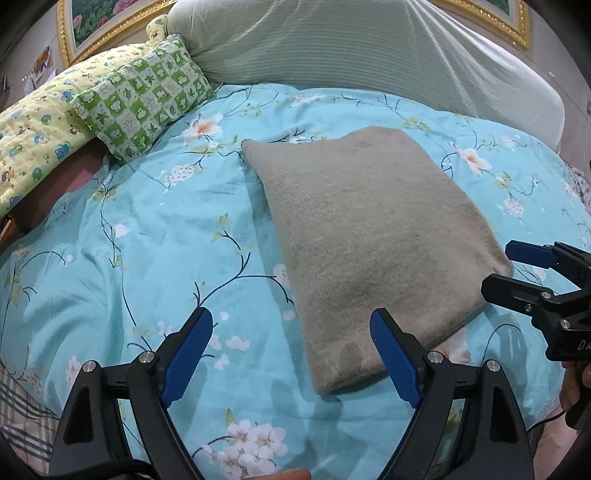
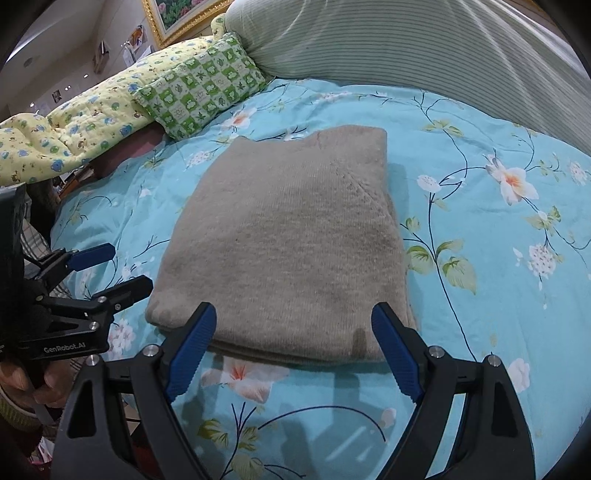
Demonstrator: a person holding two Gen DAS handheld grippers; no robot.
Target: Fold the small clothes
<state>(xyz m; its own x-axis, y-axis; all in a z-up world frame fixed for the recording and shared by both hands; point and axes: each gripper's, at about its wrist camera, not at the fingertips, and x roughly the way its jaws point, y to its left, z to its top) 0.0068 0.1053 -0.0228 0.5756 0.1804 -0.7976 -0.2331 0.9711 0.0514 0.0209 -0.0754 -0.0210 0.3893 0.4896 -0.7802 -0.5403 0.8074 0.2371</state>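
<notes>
A bed covered in a turquoise floral sheet (image 1: 147,229) filled most of both views, its fabric lightly creased and printed with white blossoms and dark twigs. On it, right of centre in the left wrist view and central in the right wrist view, lay the grey knitted garment (image 1: 369,236) (image 2: 291,243), already folded into a thick, flat rectangle.

The left gripper (image 1: 291,332) hung over the sheet at the bottom of its own view with its blue-padded jaws spread wide and nothing between them; its right pad overlapped the garment's near corner in the picture, though whether it touched the knit could not be told. The right gripper (image 2: 295,325) was likewise released, jaws wide apart just at the garment's near edge. Each gripper also showed in the other's view (image 1: 513,269) (image 2: 118,269), at the frame's side, beside the garment.

In the upper left lay a green checked pillow (image 1: 144,96) (image 2: 201,85) against a yellow cartoon-print quilt (image 1: 37,136) (image 2: 74,122). A large pale green striped pillow (image 1: 369,48) (image 2: 424,48) ran across the top. Behind, a gold picture frame (image 1: 68,40) (image 2: 159,22) hung on the wall.
</notes>
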